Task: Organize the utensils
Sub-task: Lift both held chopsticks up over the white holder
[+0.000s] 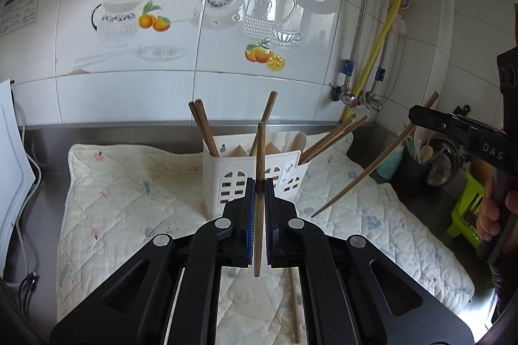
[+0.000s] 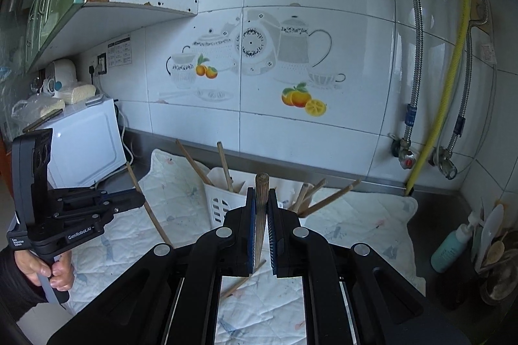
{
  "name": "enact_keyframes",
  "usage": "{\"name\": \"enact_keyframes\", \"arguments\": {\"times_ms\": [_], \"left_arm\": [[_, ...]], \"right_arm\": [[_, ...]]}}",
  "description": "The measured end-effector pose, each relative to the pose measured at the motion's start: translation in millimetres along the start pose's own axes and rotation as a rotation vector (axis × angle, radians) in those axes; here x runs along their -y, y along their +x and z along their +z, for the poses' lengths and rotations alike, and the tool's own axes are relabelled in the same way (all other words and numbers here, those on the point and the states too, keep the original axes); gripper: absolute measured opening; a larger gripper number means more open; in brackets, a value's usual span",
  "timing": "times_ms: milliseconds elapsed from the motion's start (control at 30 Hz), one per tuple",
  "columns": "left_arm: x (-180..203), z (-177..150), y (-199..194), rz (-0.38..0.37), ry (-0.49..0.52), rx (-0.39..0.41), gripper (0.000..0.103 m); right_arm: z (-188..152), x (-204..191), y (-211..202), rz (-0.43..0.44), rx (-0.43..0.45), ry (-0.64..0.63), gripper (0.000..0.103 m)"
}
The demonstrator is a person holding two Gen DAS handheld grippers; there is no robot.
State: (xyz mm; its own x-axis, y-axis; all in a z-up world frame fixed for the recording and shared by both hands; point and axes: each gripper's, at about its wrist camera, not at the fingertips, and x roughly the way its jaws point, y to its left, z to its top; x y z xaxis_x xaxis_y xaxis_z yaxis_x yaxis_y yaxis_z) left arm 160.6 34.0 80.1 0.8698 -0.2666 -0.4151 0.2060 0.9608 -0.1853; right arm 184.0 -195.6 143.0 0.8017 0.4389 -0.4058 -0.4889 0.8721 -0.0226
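While "GenRobot.AI" marks the left tongs (image 2: pixel 137 202), both tongs pinch one chopstick (image 1: pixel 260 192) each.

Left gripper (image 1: pixel 259 186): yours, jaws clamped on a chopstick (image 1: pixel 259 183), raised above the white utensil holder (image 1: pixel 255 179). Right gripper (image 2: pixel 262 199): jaws clamped on another chopstick (image 2: pixel 261 215), above and right of that holder.
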Motion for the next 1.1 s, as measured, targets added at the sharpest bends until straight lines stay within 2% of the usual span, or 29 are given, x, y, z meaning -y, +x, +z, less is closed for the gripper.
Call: {"name": "enact_keyframes", "arguments": {"times_ms": [433, 733, 900, 1100], "left_arm": [[7, 38, -20, 0.006, 0.030, 0.090, 0.003], [22, 99, -42, 0.034, 0.088, 0.240, 0.003], [34, 124, -33, 0.078, 0.136, 0.311, 0.003], [32, 141, -8, 0.077, 0.126, 0.335, 0.003]], "right_arm": [[30, 3, 5, -0.001, 0.037, -0.015, 0.007], [67, 11, 9, -0.031, 0.078, -0.030, 0.007], [75, 19, 15, -0.043, 0.081, -0.030, 0.007], [75, 31, 28, -0.050, 0.075, -0.023, 0.007]]}}
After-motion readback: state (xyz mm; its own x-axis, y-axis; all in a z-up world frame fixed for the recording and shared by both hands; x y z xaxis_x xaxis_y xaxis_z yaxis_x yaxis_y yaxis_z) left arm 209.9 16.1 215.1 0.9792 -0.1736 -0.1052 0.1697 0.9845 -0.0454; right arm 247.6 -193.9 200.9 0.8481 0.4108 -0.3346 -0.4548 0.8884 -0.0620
